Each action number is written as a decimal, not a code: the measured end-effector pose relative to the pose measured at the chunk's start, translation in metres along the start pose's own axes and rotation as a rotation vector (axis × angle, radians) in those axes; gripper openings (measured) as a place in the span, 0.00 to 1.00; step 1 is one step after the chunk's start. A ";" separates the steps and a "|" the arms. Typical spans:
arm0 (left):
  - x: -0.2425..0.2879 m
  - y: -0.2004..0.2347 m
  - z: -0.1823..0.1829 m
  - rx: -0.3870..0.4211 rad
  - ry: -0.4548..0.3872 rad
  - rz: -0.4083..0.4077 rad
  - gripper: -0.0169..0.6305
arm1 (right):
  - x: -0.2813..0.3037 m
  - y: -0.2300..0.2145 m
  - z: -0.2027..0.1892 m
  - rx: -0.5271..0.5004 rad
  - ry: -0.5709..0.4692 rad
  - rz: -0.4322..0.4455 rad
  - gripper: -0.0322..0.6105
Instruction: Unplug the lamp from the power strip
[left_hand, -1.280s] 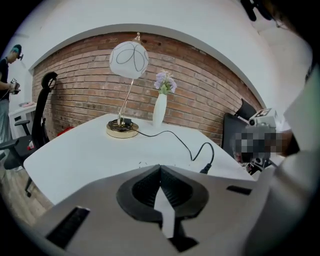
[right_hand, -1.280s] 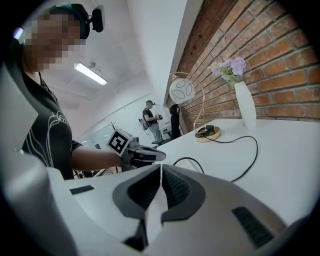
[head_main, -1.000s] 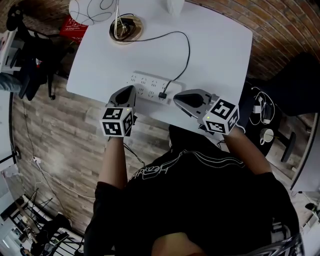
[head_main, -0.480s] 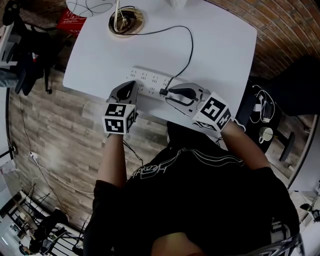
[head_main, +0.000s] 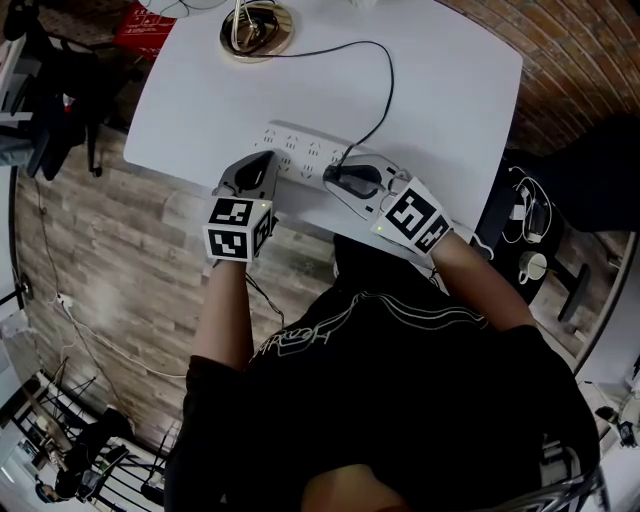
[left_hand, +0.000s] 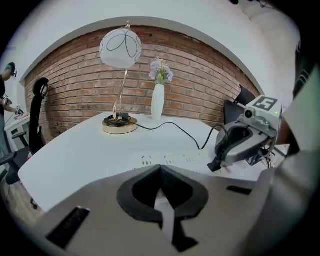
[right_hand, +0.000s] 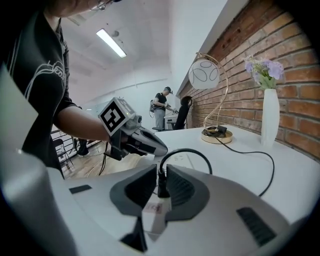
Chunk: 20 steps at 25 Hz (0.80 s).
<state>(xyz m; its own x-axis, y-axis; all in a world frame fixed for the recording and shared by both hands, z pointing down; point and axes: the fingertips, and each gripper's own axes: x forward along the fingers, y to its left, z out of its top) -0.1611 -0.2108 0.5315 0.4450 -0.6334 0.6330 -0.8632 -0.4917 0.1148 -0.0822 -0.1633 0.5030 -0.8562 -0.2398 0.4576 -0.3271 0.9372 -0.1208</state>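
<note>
Right gripper view: the right gripper (right_hand: 160, 169) was clamped on the black plug (right_hand: 161, 187) of the lamp (right_hand: 204, 75), seated in the white power strip (head_main: 300, 155) near the table (head_main: 440, 90) edge, while the left gripper (head_main: 252, 172), jaws together and empty, lay over the strip, apparently steadying it for the pull.

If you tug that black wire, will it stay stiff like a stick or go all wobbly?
Probably wobbly: the black wire lies in a loose loop across the table. It looks thin, so likely light. The plug, held by the right gripper, seems the only stiff part.
</note>
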 end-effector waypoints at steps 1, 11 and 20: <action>0.000 0.000 0.000 -0.004 -0.003 0.002 0.03 | 0.000 -0.001 0.001 0.000 -0.008 -0.004 0.10; 0.001 0.000 -0.002 0.000 0.002 0.006 0.03 | 0.000 -0.006 0.000 0.060 -0.048 0.041 0.08; 0.000 0.001 -0.001 0.017 0.018 0.032 0.03 | -0.004 -0.005 0.003 0.059 -0.087 0.063 0.07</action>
<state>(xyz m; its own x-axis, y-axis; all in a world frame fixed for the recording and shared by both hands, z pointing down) -0.1620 -0.2110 0.5322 0.4125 -0.6382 0.6501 -0.8728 -0.4813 0.0813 -0.0789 -0.1680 0.4990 -0.9065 -0.2046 0.3693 -0.2923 0.9353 -0.1995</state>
